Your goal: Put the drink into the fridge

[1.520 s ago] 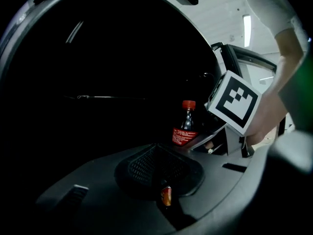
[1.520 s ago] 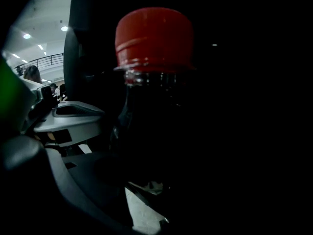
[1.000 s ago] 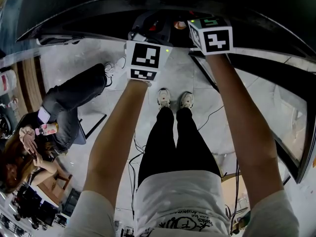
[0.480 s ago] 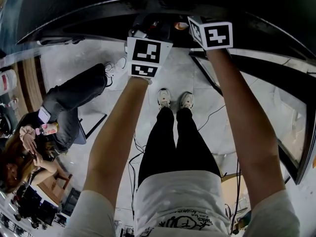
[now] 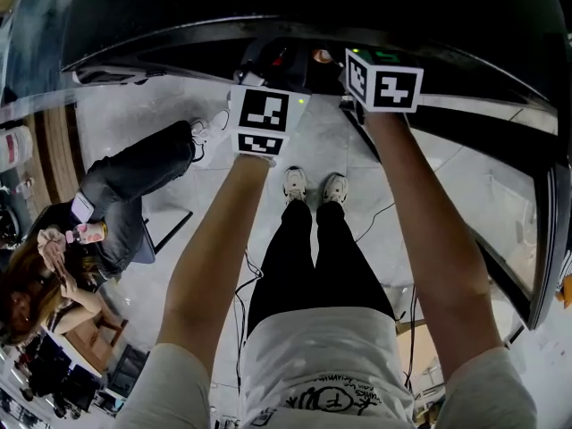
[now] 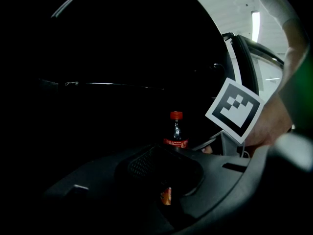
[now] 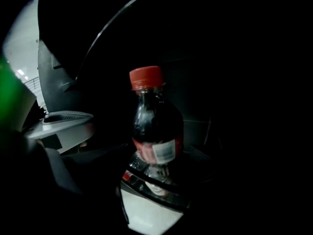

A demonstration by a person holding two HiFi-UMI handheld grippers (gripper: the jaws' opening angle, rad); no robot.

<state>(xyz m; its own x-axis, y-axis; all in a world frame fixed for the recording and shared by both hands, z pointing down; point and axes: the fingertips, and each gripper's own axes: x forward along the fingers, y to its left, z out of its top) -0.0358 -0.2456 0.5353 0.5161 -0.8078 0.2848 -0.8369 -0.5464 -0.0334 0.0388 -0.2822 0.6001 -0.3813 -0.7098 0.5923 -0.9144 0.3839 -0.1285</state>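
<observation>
A small cola bottle (image 7: 155, 126) with a red cap stands upright in the dark fridge (image 5: 268, 7), its base behind a shelf rail. It fills the middle of the right gripper view, straight ahead of the right gripper, whose jaws are opening; their pads are lost in the dark and I see nothing pressing the bottle. In the left gripper view the bottle (image 6: 175, 130) stands just left of the right gripper's marker cube (image 6: 234, 110). In the head view both marker cubes, left (image 5: 262, 119) and right (image 5: 384, 79), reach into the fridge mouth. The left jaws are hidden in shadow.
The fridge's open door (image 5: 500, 177) stretches along the right. A seated person (image 5: 116, 195) is at the left on the tiled floor. Cables (image 5: 246, 284) trail beside my legs and shoes (image 5: 308, 186). A wooden stool (image 5: 98, 329) stands at the lower left.
Both marker cubes sit slightly lower in the head view and the fridge's dark top takes up more of the picture. The jaws do not show in these frames.
</observation>
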